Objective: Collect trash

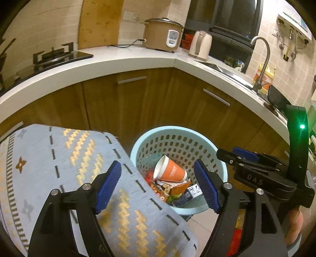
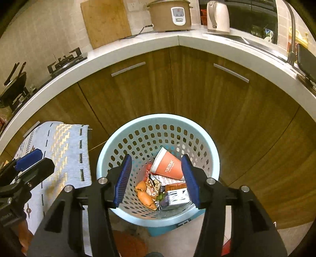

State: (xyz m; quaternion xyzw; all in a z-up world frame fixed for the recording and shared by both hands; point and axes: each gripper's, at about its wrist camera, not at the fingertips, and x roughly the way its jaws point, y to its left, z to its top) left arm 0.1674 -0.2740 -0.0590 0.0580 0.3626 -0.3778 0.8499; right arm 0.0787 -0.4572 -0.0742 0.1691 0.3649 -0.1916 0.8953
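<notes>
A light-blue perforated waste basket stands on the floor before the corner cabinets. In it lie an orange paper cup, snack wrappers, orange peel and a small white carton. My right gripper is open and empty, hovering above the basket's mouth. My left gripper is open and empty, over the edge of a patterned blue-grey cloth beside the basket. The right gripper also shows in the left wrist view.
Wooden cabinet doors curve behind the basket under a white counter. On it stand a rice cooker, a kettle, a cutting board, a stove and a sink tap.
</notes>
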